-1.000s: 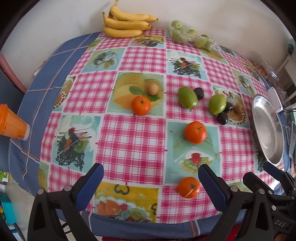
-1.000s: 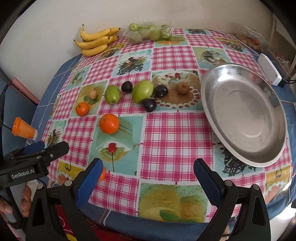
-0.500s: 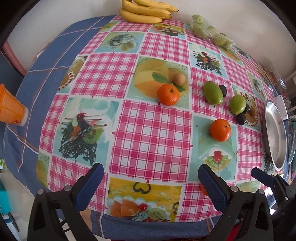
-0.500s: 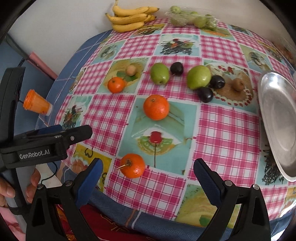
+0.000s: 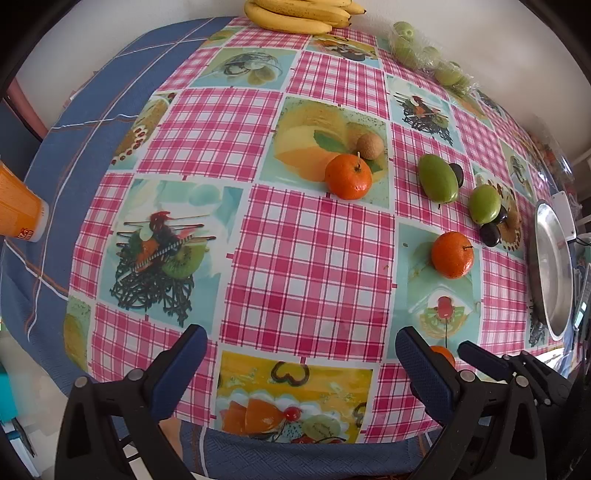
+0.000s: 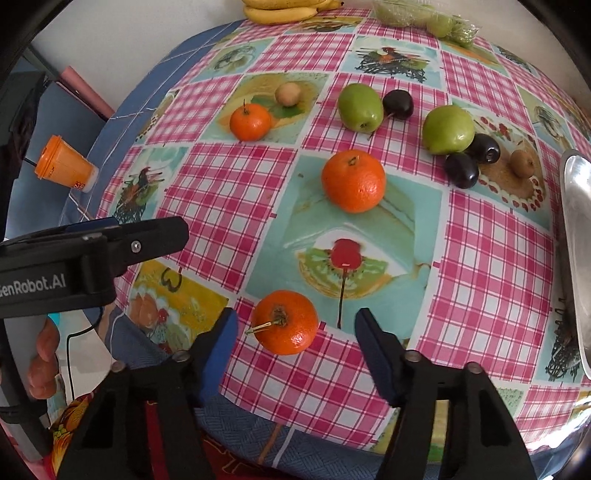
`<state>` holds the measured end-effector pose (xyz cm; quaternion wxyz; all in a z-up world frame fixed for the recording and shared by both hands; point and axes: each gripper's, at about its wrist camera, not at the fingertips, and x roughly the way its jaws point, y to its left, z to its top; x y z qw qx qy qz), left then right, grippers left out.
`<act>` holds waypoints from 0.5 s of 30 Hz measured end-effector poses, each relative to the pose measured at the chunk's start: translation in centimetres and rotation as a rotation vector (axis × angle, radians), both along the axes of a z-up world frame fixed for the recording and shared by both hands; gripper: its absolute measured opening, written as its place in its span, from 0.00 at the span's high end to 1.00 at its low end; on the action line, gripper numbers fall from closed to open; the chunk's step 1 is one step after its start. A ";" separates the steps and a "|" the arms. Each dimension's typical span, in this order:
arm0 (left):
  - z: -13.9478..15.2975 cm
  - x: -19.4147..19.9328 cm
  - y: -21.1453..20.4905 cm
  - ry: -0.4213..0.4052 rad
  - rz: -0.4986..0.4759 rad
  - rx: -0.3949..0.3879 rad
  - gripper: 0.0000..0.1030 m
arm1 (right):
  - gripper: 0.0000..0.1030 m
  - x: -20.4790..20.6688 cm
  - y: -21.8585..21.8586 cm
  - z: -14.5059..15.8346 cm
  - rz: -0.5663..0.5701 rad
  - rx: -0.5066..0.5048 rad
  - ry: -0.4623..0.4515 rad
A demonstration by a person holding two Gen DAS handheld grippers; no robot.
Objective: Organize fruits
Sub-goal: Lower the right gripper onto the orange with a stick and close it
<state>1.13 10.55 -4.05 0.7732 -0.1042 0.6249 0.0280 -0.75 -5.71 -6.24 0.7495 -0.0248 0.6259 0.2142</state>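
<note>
Both tools have come lower toward the near edge of the worktop (image 6: 491, 280), and the right tool (image 6: 295, 338) has just been narrowing its jaws: a stemmed orange (image 6: 286, 322) now sits between the blue pads, gaps showing either side, ungripped. It lies right at the near edge. Beside it, the left tool (image 5: 297, 365) gapes wide over bare checked cloth; its black body reads "GenRobot.AI" in the right view. Open glossy oilcloth, pink check with printed fruit panels, spreads mid-worktop. A shiny round metal dish (image 6: 576, 236) lies at the right edge; smooth bananas (image 5: 295, 16) line the far edge.
</note>
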 end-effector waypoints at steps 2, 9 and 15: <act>-0.1 0.0 0.1 -0.002 0.000 -0.005 0.00 | 0.46 0.0 0.1 -0.2 0.001 -0.001 0.005; -0.3 0.1 0.1 -0.003 -0.001 -0.021 0.00 | 0.62 -0.1 0.7 -0.6 0.008 0.009 0.006; -0.4 0.1 0.3 -0.004 0.018 -0.007 0.00 | 0.62 -0.1 0.2 -0.4 -0.007 0.028 0.011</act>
